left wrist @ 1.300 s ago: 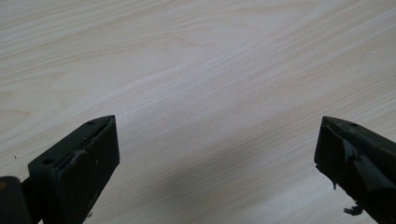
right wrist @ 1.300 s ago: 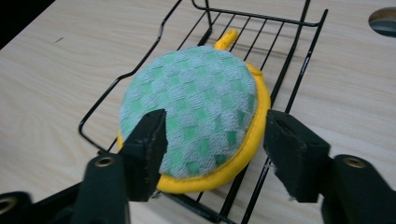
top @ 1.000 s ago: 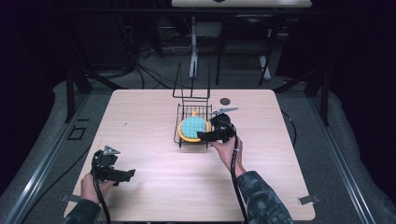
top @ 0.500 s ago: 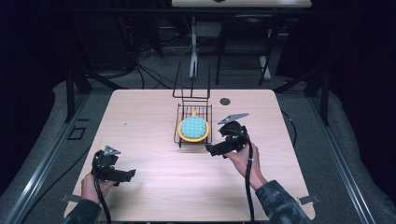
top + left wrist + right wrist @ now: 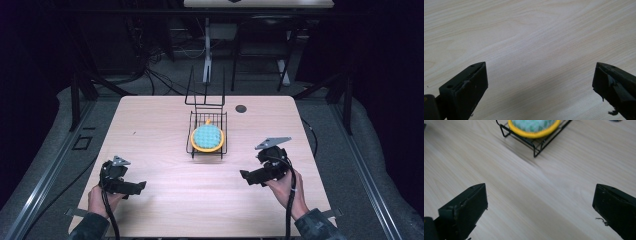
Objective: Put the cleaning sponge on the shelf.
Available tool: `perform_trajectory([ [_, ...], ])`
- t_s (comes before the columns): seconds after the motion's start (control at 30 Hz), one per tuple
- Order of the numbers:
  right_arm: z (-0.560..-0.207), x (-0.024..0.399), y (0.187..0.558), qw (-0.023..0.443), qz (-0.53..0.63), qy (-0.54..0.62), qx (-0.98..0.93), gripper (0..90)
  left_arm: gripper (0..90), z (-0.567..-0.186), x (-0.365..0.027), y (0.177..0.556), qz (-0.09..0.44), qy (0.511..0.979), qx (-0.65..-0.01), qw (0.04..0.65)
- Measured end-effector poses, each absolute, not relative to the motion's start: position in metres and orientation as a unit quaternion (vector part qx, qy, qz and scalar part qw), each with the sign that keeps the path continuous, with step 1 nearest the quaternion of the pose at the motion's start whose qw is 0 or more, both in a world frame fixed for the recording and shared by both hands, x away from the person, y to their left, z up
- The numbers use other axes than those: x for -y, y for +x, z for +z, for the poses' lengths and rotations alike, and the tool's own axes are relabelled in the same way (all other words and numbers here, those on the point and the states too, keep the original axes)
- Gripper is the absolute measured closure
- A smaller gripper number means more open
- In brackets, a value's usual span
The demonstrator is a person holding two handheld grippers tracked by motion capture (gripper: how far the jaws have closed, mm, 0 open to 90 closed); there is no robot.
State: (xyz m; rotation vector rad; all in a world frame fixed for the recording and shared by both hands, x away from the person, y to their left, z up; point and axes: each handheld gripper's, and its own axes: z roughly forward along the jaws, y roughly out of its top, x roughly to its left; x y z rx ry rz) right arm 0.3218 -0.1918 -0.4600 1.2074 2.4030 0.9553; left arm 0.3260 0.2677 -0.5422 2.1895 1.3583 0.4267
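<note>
A: Where does the work stand, judging from the table?

B: The plate (image 5: 207, 138), yellow-rimmed with a blue-green middle, lies flat in the black wire rack (image 5: 195, 148) near the table's centre. The right gripper (image 5: 248, 178) hovers low at about four o'clock from the rack, well apart from it, jaws spread wide with nothing between them. In the right gripper view the rack's corner (image 5: 535, 147) sits toward twelve o'clock. The left gripper (image 5: 138, 186) is down at seven o'clock, also spread and empty, over bare wood (image 5: 536, 45).

A: So the placing looks done. How should the person finish well?

B: Probably by drawing both grippers toward six o'clock, low and level, jaws left apart so nothing snags the wire. The plate looks settled; nudging the rack would undo that.

A: Room to move?

B: Plenty. The table (image 5: 150, 125) is bare from the rack to its near edge. The rack's tall back wires stand at twelve o'clock, and a small dark disc (image 5: 241, 108) lies at one o'clock, both away from either path.
</note>
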Motion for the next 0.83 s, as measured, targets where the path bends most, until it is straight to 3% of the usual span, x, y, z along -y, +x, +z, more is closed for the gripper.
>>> perform_trajectory([
  [0.3,-0.495,0.236,0.293,0.145,0.337,0.475,-0.800,0.0,0.0,-0.544,-0.267,0.327,0.156,0.810,-0.503,0.257],
  [0.83,-0.527,0.245,0.307,0.137,0.263,0.480,-0.825,0.0,0.0,-0.546,-0.265,0.330,0.156,0.813,-0.500,0.254],
])
